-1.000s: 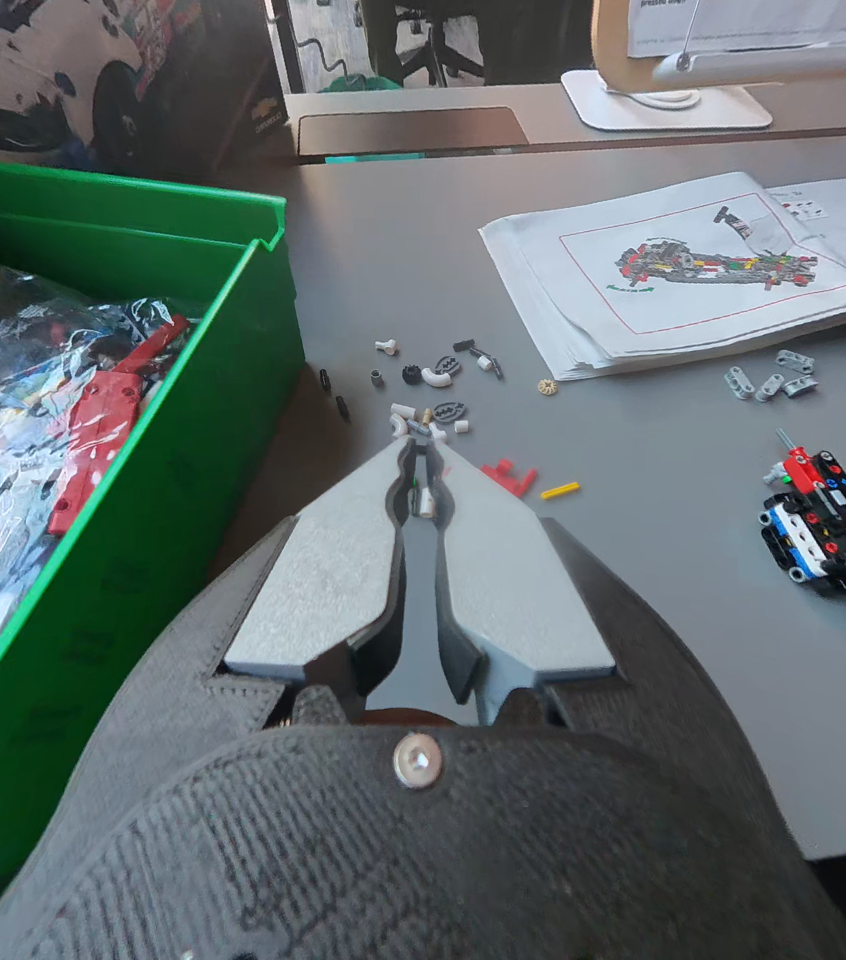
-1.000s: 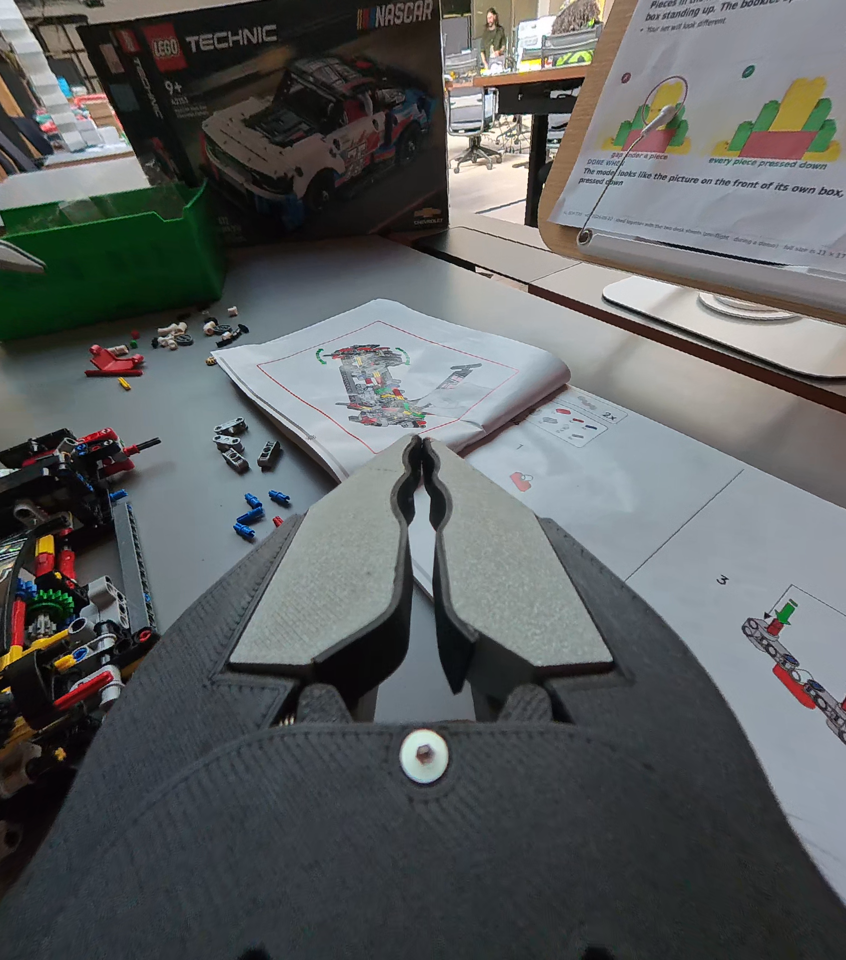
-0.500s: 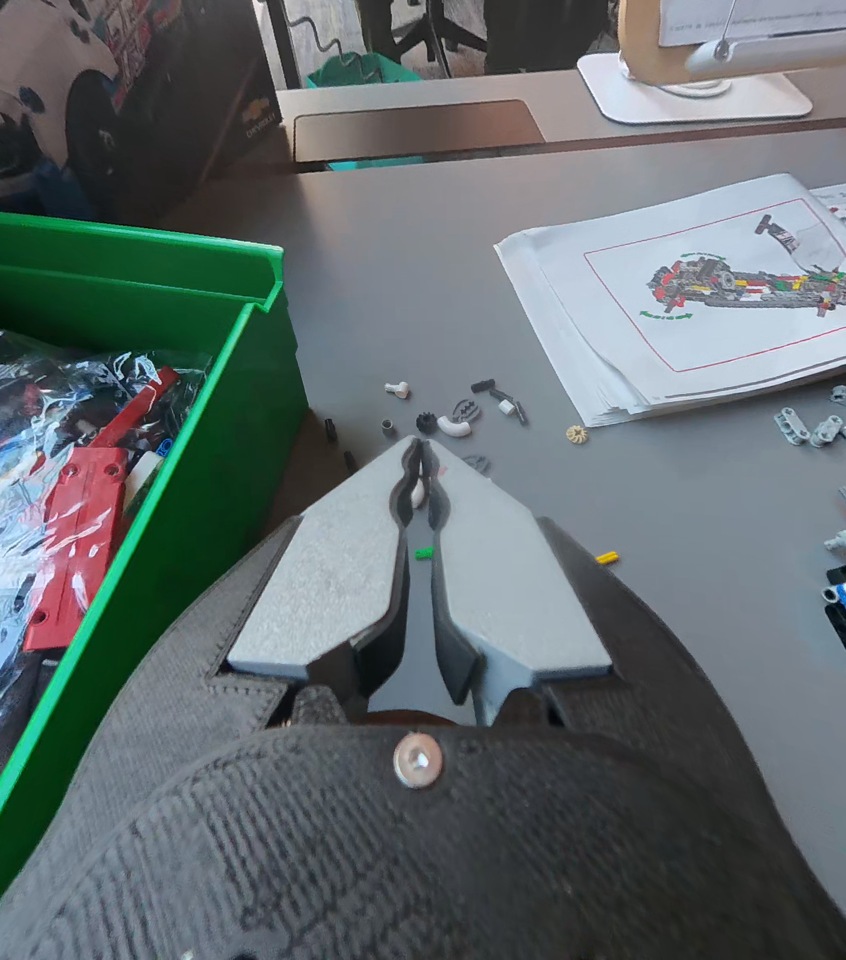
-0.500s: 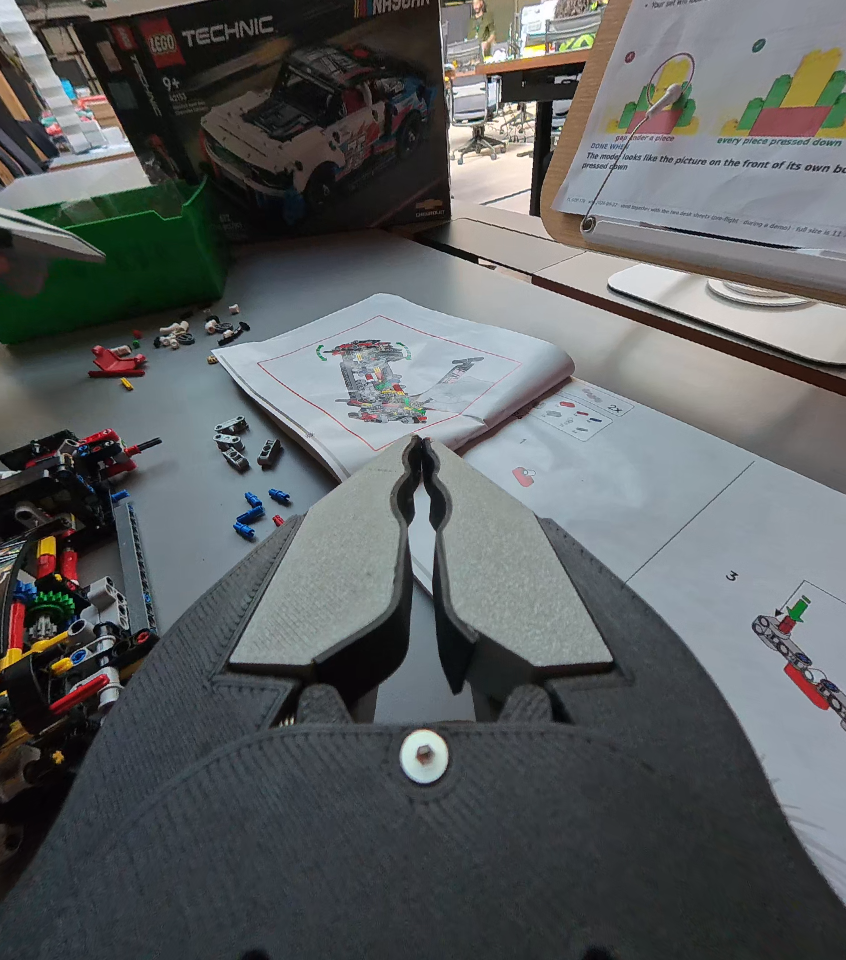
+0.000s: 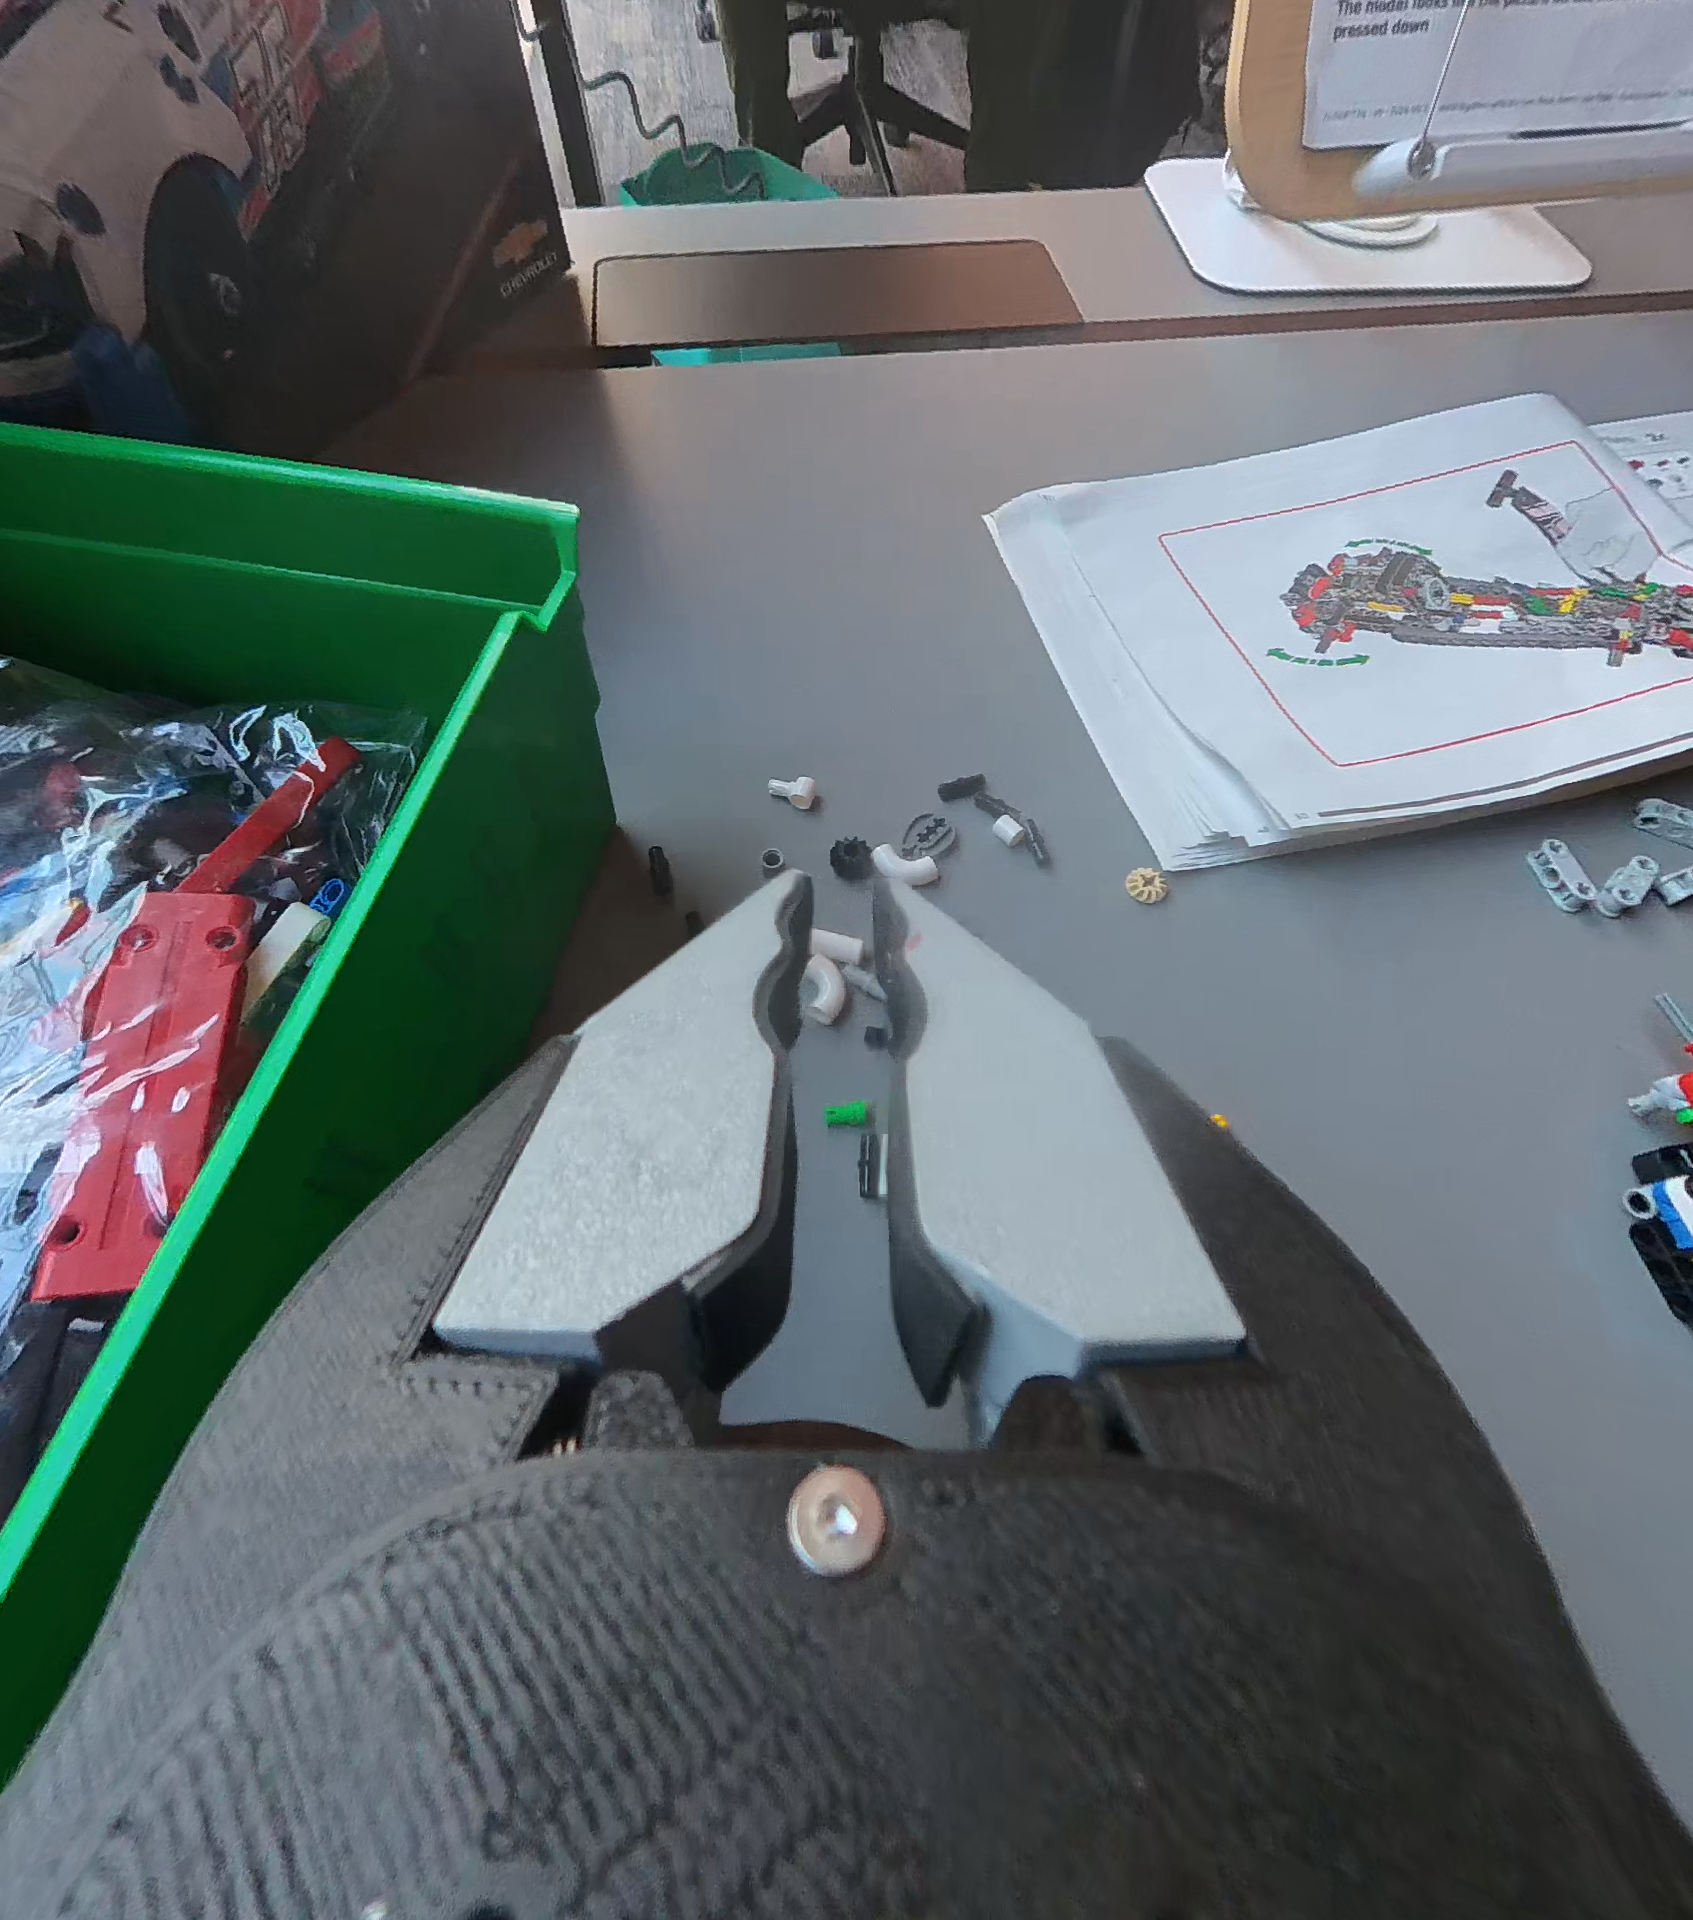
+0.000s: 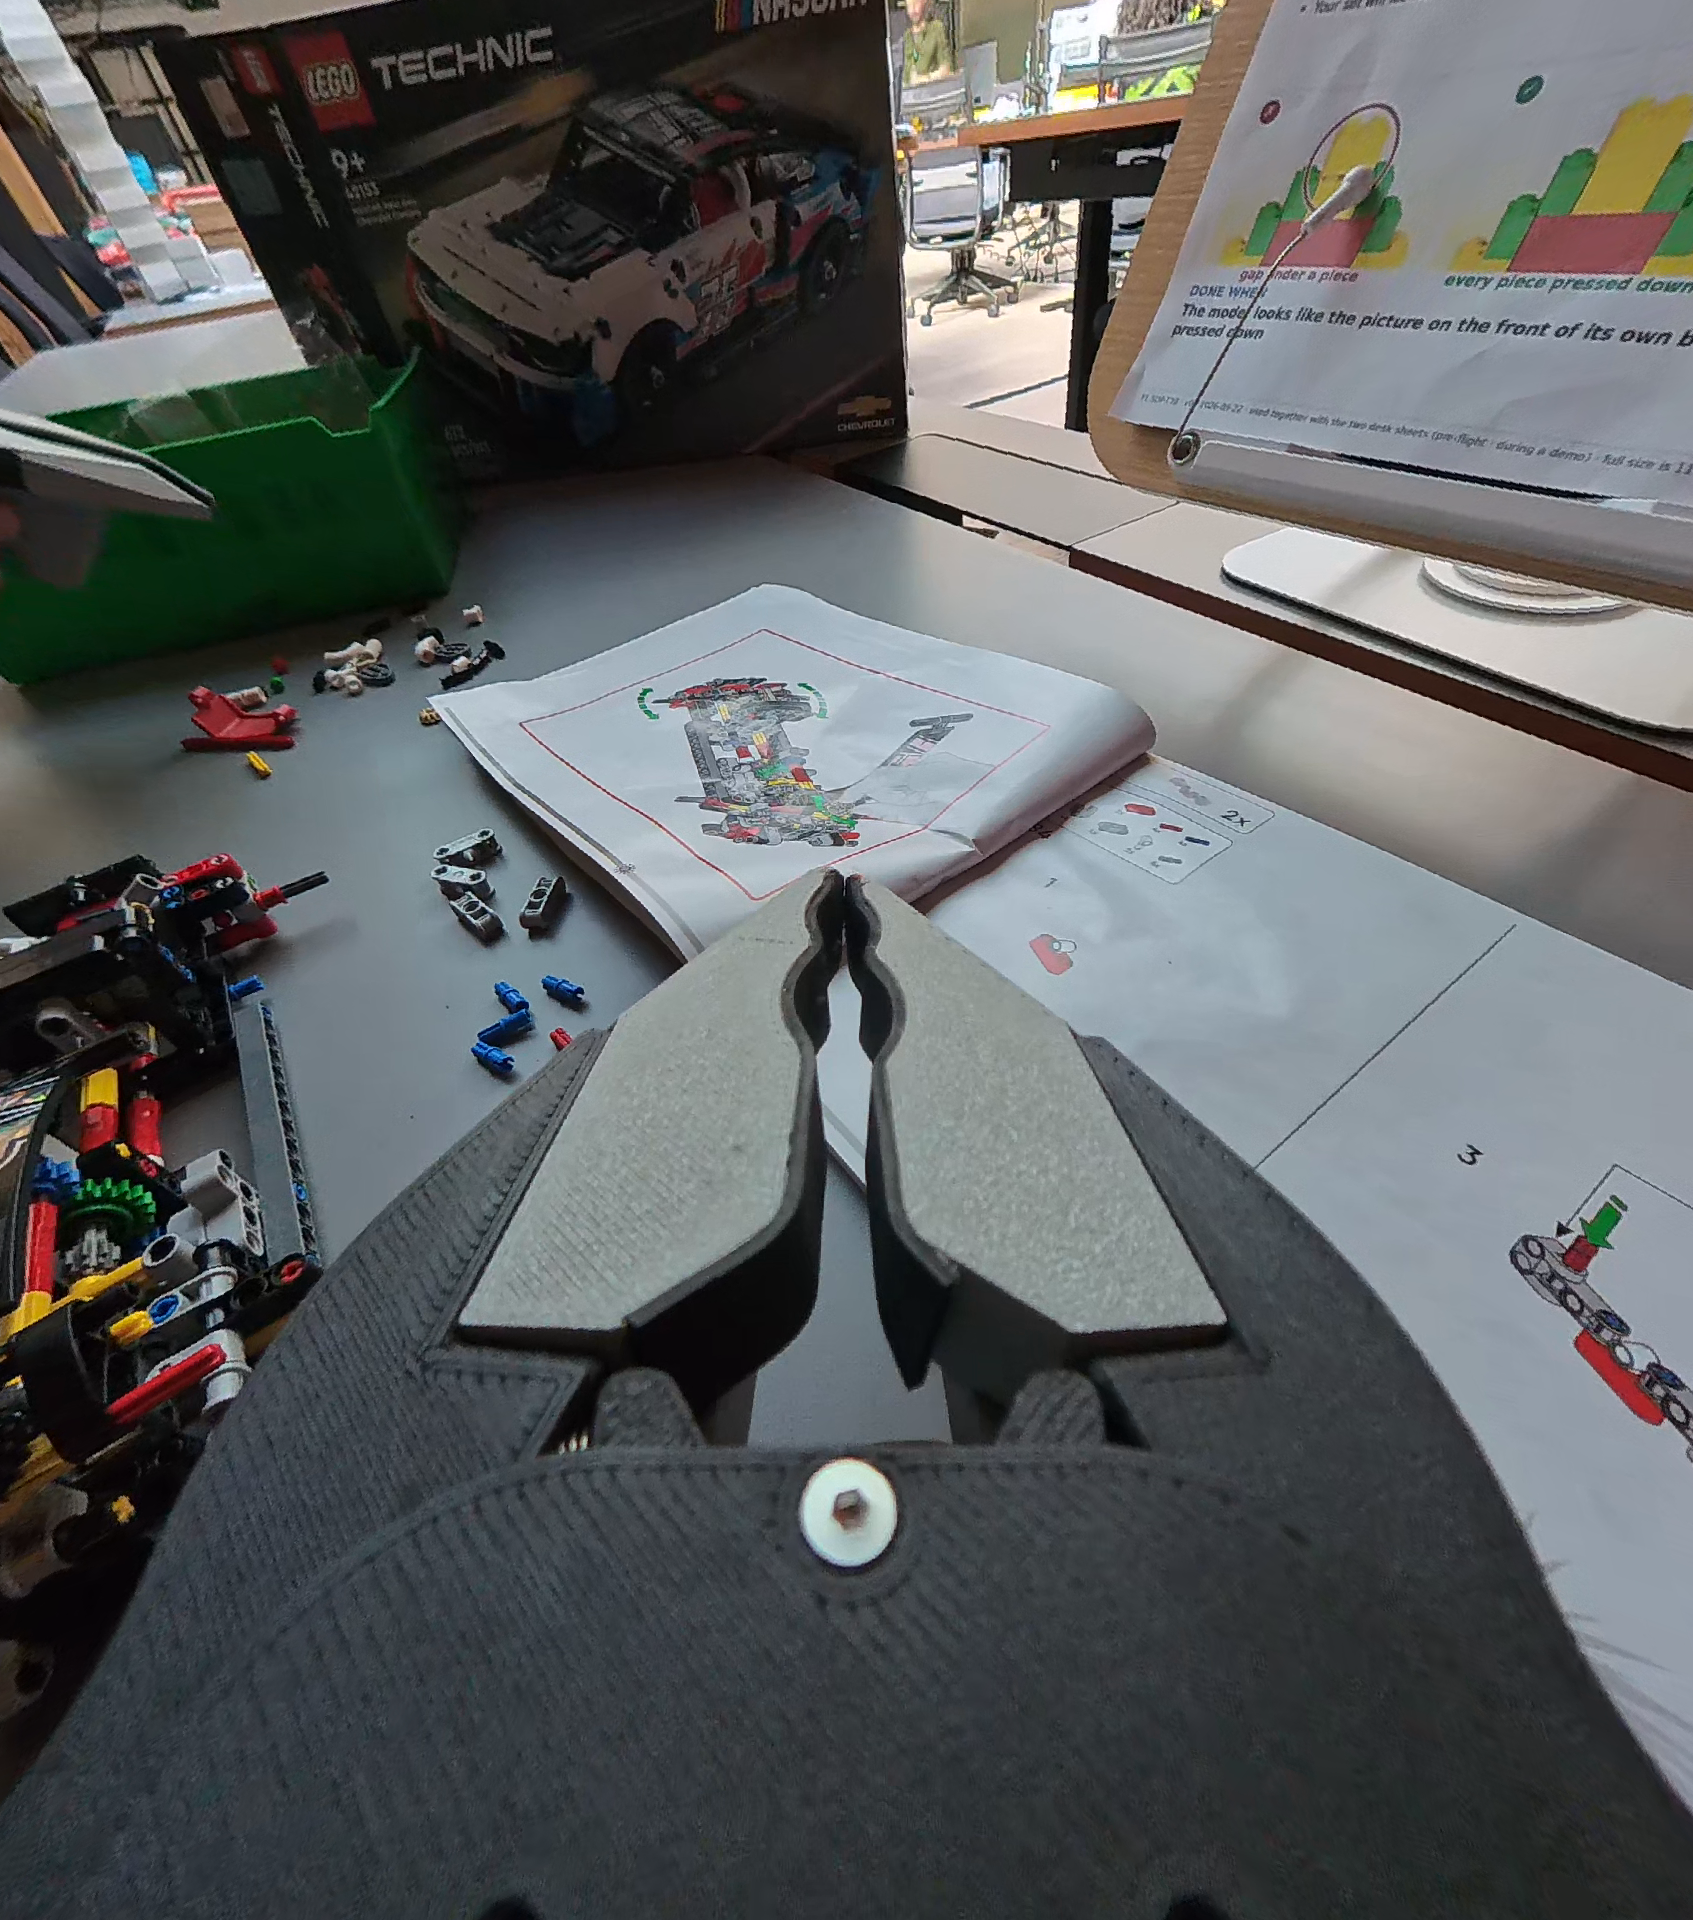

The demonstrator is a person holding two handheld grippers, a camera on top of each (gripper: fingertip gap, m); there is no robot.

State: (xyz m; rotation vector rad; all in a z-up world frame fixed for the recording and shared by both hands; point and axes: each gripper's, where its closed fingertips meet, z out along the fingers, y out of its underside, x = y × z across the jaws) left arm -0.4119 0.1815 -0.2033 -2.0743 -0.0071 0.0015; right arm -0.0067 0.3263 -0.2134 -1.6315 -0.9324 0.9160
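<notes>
Hovering over the small parts (image 5: pixel 909 842) on the table (image 5: pixel 1341 1039), your left gripper (image 5: pixel 842 904) has its fingers a little apart with nothing pinched; a white bend (image 5: pixel 821 987) lies on the table in the gap, beside the green bin (image 5: pixel 468 831). Your right gripper (image 6: pixel 844 894) is pressed together and empty, over the booklet (image 6: pixel 821 727), near the half-built car (image 6: pixel 73 1143).

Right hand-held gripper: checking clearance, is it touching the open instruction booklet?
Cannot tell. The right wrist view shows the right hand-held gripper shut, overlapping the booklet, without showing contact or gap.
</notes>
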